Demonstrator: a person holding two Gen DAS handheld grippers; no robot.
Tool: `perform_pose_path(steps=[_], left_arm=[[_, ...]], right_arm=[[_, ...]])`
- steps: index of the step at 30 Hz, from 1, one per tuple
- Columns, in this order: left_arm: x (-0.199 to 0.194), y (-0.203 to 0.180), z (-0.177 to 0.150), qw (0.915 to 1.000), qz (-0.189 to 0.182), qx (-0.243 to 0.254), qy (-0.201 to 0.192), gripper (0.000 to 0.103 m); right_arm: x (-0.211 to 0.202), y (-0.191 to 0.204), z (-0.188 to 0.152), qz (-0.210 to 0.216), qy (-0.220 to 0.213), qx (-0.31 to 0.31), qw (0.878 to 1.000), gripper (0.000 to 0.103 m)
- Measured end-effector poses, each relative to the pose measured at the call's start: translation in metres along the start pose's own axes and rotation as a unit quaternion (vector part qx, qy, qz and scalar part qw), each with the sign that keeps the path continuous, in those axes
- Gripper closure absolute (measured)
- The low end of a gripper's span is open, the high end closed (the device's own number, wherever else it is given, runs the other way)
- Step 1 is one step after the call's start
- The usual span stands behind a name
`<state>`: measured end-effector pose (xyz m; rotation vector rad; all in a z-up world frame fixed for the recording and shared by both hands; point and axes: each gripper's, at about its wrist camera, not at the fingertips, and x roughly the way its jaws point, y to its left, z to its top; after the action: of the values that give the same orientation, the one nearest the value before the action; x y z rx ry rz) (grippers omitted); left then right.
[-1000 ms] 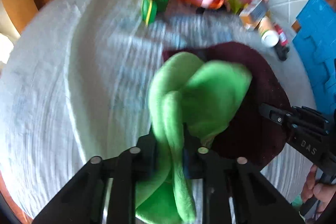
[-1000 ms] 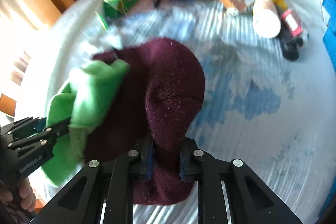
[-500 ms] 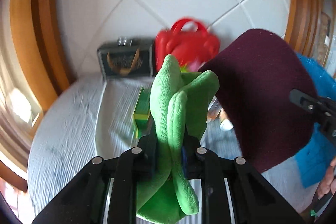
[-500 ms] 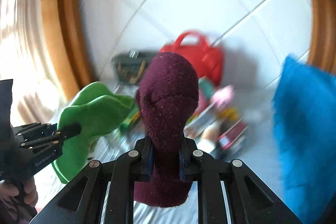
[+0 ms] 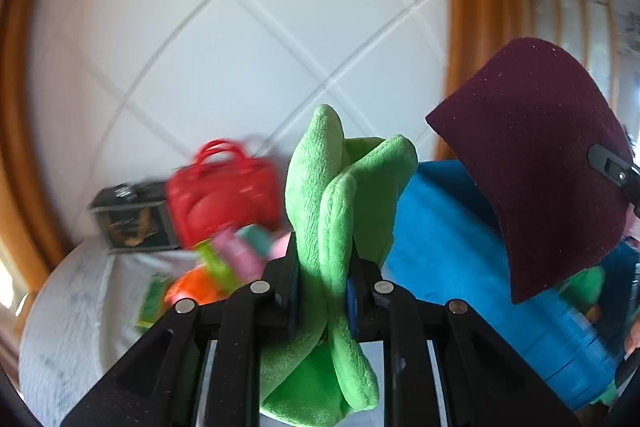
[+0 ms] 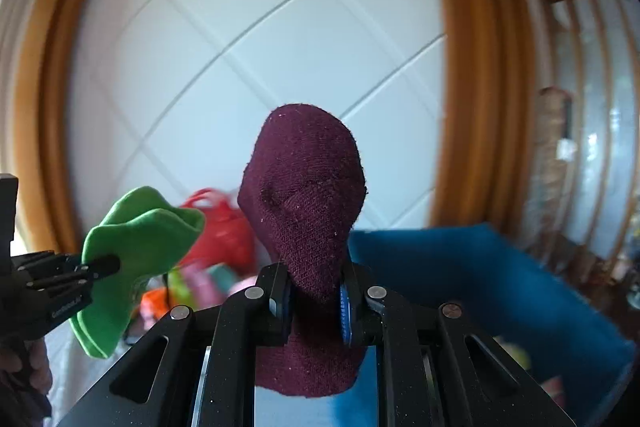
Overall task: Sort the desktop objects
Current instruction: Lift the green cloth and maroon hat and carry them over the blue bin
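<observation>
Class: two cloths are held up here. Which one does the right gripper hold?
The maroon knitted cloth, pinched in the right gripper. The fluffy green cloth is in the left gripper.

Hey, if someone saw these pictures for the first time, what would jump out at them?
Two bright cloths held up in the air: a green cloth pinched in the left tool and a maroon cloth pinched in the right tool. Behind them sit a red bag on the table and a blue bin to the right.

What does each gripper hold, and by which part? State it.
Left gripper: green cloth, pinched at a bunched fold. Right gripper: maroon cloth, pinched at a gathered fold.
</observation>
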<state>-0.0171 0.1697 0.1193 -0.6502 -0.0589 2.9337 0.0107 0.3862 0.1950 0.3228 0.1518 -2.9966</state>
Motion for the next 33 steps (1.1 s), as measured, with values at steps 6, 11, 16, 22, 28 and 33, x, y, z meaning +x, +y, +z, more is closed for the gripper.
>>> perform_pose_path(steps=[6,11,16,22,28,33], left_arm=[[0.030,-0.110,0.017,0.9966,-0.071,0.043,-0.001,0.085],[0.061,-0.186,0.023,0.9922,-0.100,0.074,0.013,0.085],[0.090,-0.237,0.034,0.9889,-0.112,0.094,0.031,0.085],[0.103,-0.270,0.034,0.9859,-0.118,0.109,0.045,0.085],[0.110,-0.281,0.032,0.9852,-0.113,0.117,0.055,0.085],[0.110,-0.290,0.026,0.9831,-0.109,0.134,0.060,0.050]], right_arm=[[-0.013,-0.086,-0.002,-0.082,-0.002,0.003,0.997,0.086],[-0.006,-0.146,-0.014,-0.126,0.028,0.005,0.992,0.086],[0.020,-0.183,-0.023,-0.145,0.055,0.000,0.988,0.086],[0.031,-0.202,-0.036,-0.160,0.072,-0.005,0.984,0.085],[0.056,-0.229,-0.047,-0.169,0.103,-0.001,0.980,0.082],[0.058,-0.241,-0.055,-0.190,0.108,0.001,0.976,0.010]])
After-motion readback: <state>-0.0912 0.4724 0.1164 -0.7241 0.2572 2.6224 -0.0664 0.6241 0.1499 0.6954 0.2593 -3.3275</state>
